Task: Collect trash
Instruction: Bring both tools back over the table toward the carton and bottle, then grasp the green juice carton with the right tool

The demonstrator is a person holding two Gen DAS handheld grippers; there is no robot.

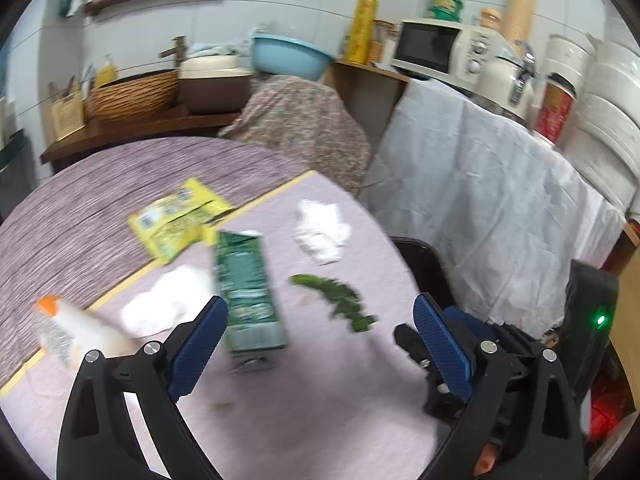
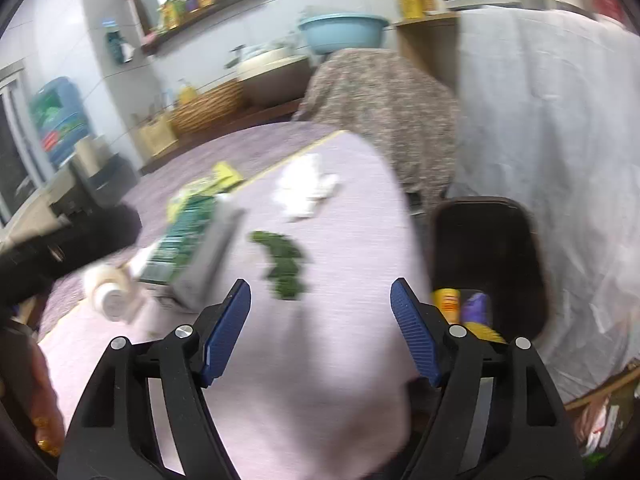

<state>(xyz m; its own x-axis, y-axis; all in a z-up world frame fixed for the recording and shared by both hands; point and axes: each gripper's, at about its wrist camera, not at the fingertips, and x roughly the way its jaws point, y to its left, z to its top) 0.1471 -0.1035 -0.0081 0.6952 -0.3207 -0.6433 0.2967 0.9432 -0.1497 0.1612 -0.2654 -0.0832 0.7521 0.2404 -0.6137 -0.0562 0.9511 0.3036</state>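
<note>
A kitchen corner is shown, with a round table (image 1: pixel 328 412) under a pale lilac cloth set before a tiled wall.

Trash on the table: a green carton (image 1: pixel 248 292) is laid on its side near the middle, its open end turned away. A yellow wrapper (image 1: pixel 176 220) is spread flat just behind it, touching its far end. One crumpled white tissue (image 1: pixel 320 232) is placed toward the far edge; a second tissue (image 1: pixel 168 304) is lodged beside the carton's left flank. A scrap of green leaf (image 1: pixel 336 300) is scattered to the carton's right, apart from it. A white bottle with an orange cap (image 1: pixel 76 332) is tipped over at the left; it is blurred and its label cannot be read.

Bin: a dark bin (image 2: pixel 492 248) is stood just off the table's right edge, with a few items already inside.

Grippers: the left gripper (image 1: pixel 320 336) is held above the cloth, jaws spread wide and gripping nothing. The right gripper (image 2: pixel 320 316) is likewise held wide and bare.

Background: a microwave (image 1: pixel 436 48), a blue basin (image 1: pixel 292 56) and a wicker basket (image 1: pixel 132 96) are set along the counter.
</note>
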